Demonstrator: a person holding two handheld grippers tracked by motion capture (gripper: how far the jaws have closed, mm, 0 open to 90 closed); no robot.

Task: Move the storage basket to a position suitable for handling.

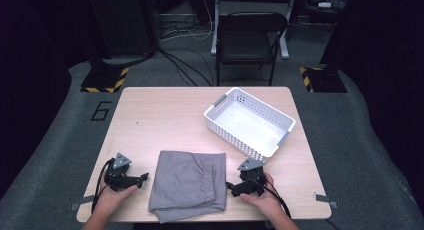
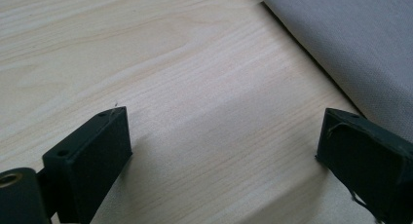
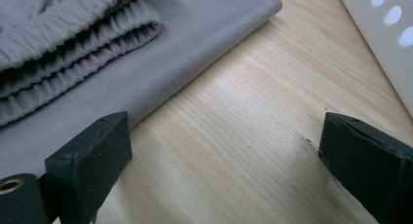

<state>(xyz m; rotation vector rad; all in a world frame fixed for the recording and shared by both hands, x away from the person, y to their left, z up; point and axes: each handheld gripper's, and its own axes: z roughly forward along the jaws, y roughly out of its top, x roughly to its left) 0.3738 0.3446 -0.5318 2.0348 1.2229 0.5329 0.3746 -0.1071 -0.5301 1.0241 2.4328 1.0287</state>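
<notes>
A folded grey garment [image 1: 189,185] with an elastic waistband lies near the table's front edge. My left gripper [image 1: 144,177] rests on the table just left of it, open, jaws pointing at the cloth. In the left gripper view the garment [image 2: 355,44] lies at the upper right, and bare wood shows between the jaws of the left gripper [image 2: 224,146]. My right gripper [image 1: 229,186] rests just right of the garment, open. In the right gripper view the garment [image 3: 97,53] and its waistband fill the upper left, beside the left jaw of the right gripper [image 3: 224,151].
A white perforated basket [image 1: 250,121] with grey handles stands empty at the table's back right; its wall [image 3: 384,34] shows at the right gripper view's upper right. A black folding chair [image 1: 248,40] stands behind the wooden table [image 1: 165,120].
</notes>
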